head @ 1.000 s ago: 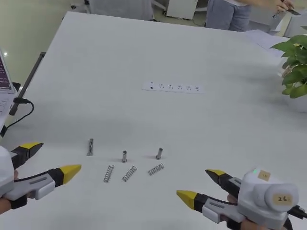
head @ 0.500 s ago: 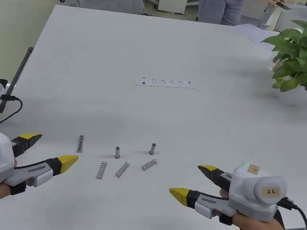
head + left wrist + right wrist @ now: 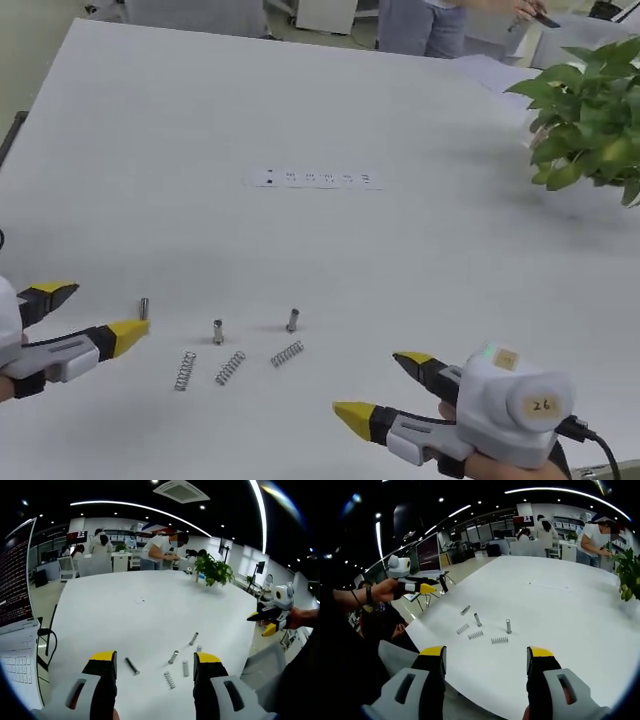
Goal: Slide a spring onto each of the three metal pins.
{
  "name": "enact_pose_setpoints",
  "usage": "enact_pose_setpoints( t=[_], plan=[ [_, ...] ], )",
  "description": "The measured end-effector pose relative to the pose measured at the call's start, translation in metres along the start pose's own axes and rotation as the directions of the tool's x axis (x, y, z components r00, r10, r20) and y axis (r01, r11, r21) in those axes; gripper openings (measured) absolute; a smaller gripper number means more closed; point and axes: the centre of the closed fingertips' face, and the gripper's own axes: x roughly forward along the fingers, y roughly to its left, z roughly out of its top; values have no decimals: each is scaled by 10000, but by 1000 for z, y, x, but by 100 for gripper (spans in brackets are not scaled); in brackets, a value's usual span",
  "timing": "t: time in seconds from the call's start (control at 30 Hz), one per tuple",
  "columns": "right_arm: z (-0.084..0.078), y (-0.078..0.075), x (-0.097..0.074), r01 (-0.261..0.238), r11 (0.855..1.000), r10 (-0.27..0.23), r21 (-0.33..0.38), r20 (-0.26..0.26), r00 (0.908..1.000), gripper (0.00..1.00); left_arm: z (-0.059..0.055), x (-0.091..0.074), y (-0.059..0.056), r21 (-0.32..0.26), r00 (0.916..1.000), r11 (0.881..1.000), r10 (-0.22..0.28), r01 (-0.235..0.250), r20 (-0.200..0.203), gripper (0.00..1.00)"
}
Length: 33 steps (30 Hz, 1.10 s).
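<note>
On the white table, head view: three pins sit behind three loose springs; the left gripper, jaws released, has drawn beside the leftmost pin. Left gripper view: that pin lies just ahead. Right gripper view: right gripper released, springs well ahead, none threaded.

White table, three pins, three springs, power strip

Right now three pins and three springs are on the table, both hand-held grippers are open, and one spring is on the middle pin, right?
No spring is on a pin. In the head view the left spring, middle spring and right spring lie loose on the table, off the middle pin. The left hand-held gripper and right hand-held gripper are open.
</note>
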Motion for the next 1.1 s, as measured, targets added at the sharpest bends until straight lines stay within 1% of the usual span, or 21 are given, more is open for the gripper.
enact_pose_setpoints(
  t=[0.2,0.33,0.63,0.77,0.9,1.1],
  plan=[
    [-6,4,-2,31,10000,-32,-6,-147,9999,64,2,16,6,-16,10000,10000,-89,89,41,56],
    [-8,5,-2,90,10000,-90,24,-213,9997,64,-1,26,12,-26,10000,10000,-81,81,-36,55],
    [-13,5,-6,252,9996,-247,142,-321,9992,63,-13,46,26,-393,9997,9992,16,-25,-225,52],
    [-14,4,-7,325,9993,-319,182,-361,9988,63,-16,55,31,-588,9997,9983,33,-46,-227,51],
    [-16,4,-8,350,9992,-341,196,-436,9985,63,-22,66,38,-885,9996,9960,115,-139,-271,50],
    [-19,5,-6,331,9993,-322,155,-558,9979,63,-32,81,44,-1167,9990,9930,129,-179,-437,48]
  ],
)
